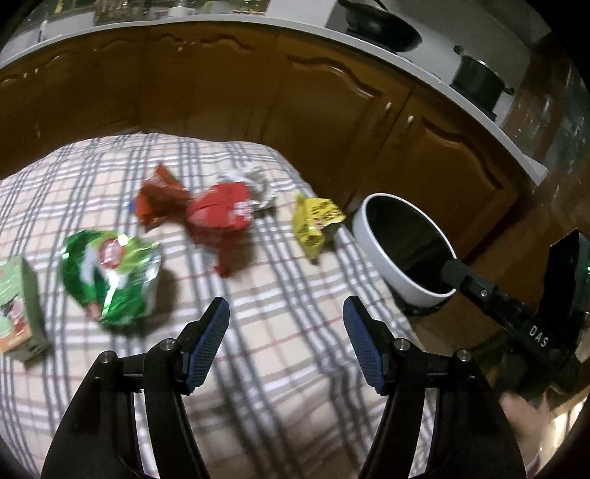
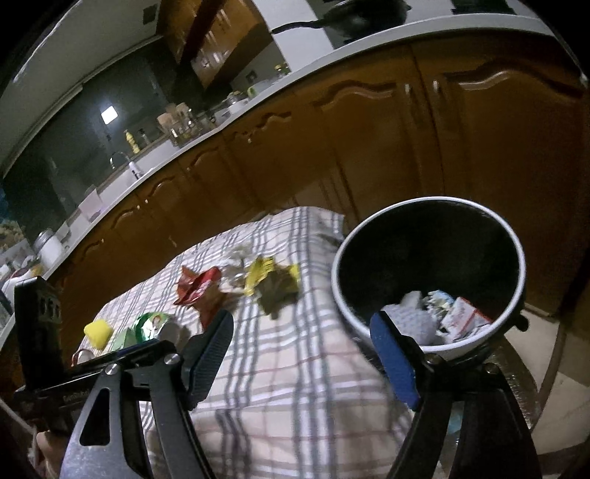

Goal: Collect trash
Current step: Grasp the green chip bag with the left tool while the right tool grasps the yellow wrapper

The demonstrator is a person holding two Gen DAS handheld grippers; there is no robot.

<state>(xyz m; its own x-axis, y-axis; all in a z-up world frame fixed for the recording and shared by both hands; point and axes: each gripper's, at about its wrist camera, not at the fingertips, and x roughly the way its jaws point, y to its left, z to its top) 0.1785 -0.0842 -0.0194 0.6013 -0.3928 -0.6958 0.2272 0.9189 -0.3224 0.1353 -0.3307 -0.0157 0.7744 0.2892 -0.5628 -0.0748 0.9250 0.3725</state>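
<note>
Trash lies on a plaid-covered table (image 1: 280,350): a green foil bag (image 1: 110,272), a red wrapper (image 1: 221,217), a brown-red wrapper (image 1: 158,199), crumpled white paper (image 1: 250,180), a yellow wrapper (image 1: 315,221) and a green carton (image 1: 18,302). A white bin (image 1: 383,254) with a black inside stands off the table's right edge. My left gripper (image 1: 285,320) is open and empty above the cloth. My right gripper (image 2: 302,339) is open and empty by the bin (image 2: 475,221), which holds several scraps (image 2: 438,317). The wrappers (image 2: 199,287) show farther left there.
Brown cabinet doors (image 1: 221,81) under a white counter run behind the table. Black pots (image 1: 383,25) sit on the counter. A yellow sponge-like lump (image 2: 97,331) lies at the table's far left. The right gripper's body (image 1: 516,317) reaches toward the bin.
</note>
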